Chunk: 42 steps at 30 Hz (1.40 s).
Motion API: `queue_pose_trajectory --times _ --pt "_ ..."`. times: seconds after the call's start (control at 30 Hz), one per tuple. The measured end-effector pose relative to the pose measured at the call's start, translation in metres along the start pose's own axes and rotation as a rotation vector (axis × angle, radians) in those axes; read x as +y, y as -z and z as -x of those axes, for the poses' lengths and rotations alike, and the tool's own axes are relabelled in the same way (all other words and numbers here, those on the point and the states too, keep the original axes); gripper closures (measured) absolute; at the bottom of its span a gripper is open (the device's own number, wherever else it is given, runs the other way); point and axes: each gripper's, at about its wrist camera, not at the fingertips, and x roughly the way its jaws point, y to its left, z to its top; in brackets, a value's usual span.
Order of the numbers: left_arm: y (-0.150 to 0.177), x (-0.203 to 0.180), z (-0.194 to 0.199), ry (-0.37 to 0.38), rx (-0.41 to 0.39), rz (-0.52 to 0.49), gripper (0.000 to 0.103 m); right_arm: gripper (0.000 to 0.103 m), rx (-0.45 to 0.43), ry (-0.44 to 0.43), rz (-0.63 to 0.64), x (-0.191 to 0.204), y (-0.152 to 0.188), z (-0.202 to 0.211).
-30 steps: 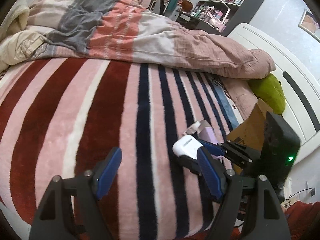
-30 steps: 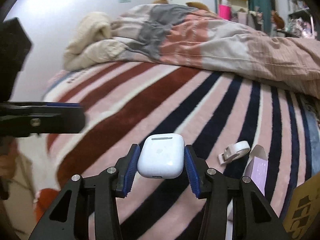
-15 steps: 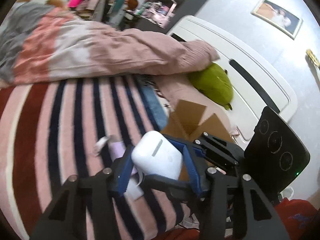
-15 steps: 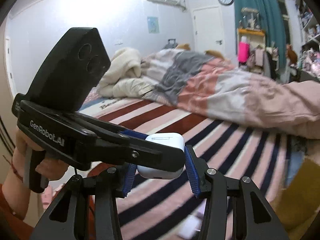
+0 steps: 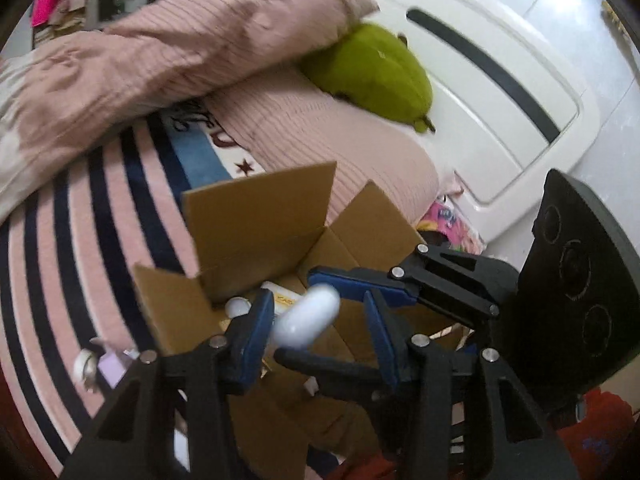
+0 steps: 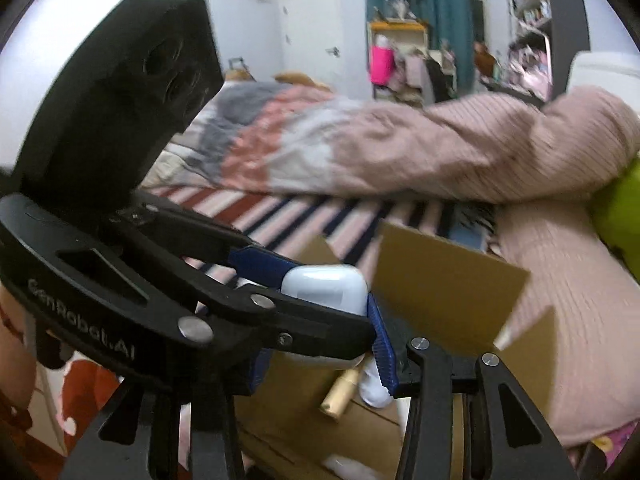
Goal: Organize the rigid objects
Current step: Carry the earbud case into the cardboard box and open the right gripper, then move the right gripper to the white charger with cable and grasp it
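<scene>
A white earbud case (image 5: 306, 322) (image 6: 326, 289) hangs over the open cardboard box (image 5: 256, 220) (image 6: 448, 280) on the bed. My right gripper (image 6: 320, 332) is shut on the case and crosses the left wrist view from the right. My left gripper (image 5: 316, 328) is open, its blue pads on either side of the case without pressing it. The left gripper's body hides much of the right wrist view. Inside the box lie a gold tube (image 6: 340, 394) and some white items (image 5: 238, 306).
A white tape roll (image 5: 85, 368) and a small lilac box (image 5: 112, 366) lie on the striped blanket (image 5: 80, 240) left of the cardboard box. A pink duvet (image 5: 160, 52), a green plush (image 5: 376, 68) and the white headboard (image 5: 500, 92) lie beyond.
Both grippers have swung right from the blanket's middle to above the cardboard box. The case stays in the right gripper, now between the left gripper's open pads.
</scene>
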Motion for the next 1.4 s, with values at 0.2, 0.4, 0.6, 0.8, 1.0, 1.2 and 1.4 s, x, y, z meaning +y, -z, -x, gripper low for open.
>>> queue_pose_trajectory --times 0.2,0.4,0.6,0.8,1.0,1.2,1.4 --pt "-0.006 0.0 -0.016 0.004 0.042 0.001 0.062 0.073 0.109 0.026 -0.043 -0.026 0.008 -0.006" --pt "0.0 0.004 -0.001 -0.028 0.014 0.003 0.045 0.073 0.153 0.022 -0.052 -0.027 0.011 -0.005" --pt "0.009 0.011 0.03 -0.079 -0.045 0.007 0.036 0.056 0.171 0.035 -0.044 -0.021 0.011 -0.005" --pt "0.036 0.03 0.086 -0.161 -0.168 0.044 0.026 0.051 0.102 -0.004 -0.032 0.0 -0.004 0.004" --pt "0.091 0.068 0.141 -0.338 -0.259 0.125 0.025 0.051 0.044 -0.098 0.045 0.055 -0.018 0.002" --pt "0.157 0.109 0.171 -0.464 -0.311 0.24 0.025 0.051 0.052 -0.213 0.108 0.119 -0.018 -0.019" --pt "0.21 0.135 0.171 -0.506 -0.33 0.328 0.025 0.051 0.164 -0.275 0.112 0.167 0.015 -0.06"
